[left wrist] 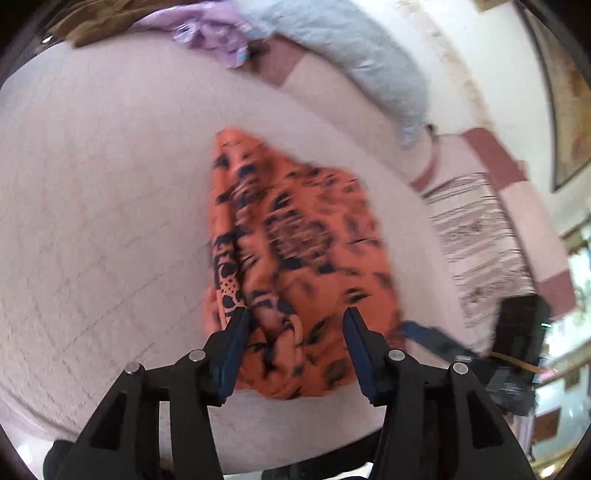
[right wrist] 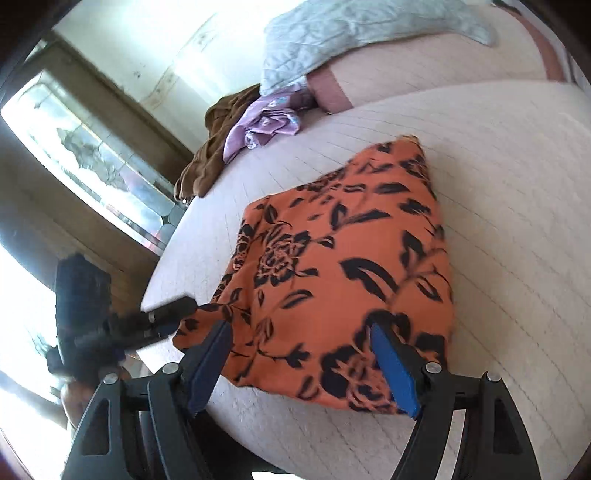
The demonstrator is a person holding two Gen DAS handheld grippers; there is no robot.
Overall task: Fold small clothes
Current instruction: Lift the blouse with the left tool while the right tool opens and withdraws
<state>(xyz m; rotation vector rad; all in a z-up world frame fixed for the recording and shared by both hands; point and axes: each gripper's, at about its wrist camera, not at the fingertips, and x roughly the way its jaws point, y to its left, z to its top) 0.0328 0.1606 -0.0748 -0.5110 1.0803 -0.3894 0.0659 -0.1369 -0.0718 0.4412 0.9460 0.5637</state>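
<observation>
Right hand-held gripper (right wrist: 299, 363): jaws wide, nothing held, hovering over near edge of orange floral garment (right wrist: 343, 258). Left hand-held gripper (left wrist: 293, 350): jaws partly apart, fabric between them but pads not pressing. Garment lies folded on bed (right wrist: 517, 184), near front edge. Judgement: fold just released; next, check edges aligned, press crease flat, avoid dragging cloth. Far: brown and lilac clothes (right wrist: 236, 129) wait beside grey quilt (right wrist: 351, 33).

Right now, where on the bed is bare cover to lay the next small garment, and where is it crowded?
Free: the wide pale bedcover left of the orange floral garment in the left wrist view, and the strip beyond it. Crowded: the far edge, with the brown garment, lilac garment and grey quilt. Both grippers, left gripper and right gripper, hang open over the orange garment's near edge.
</observation>
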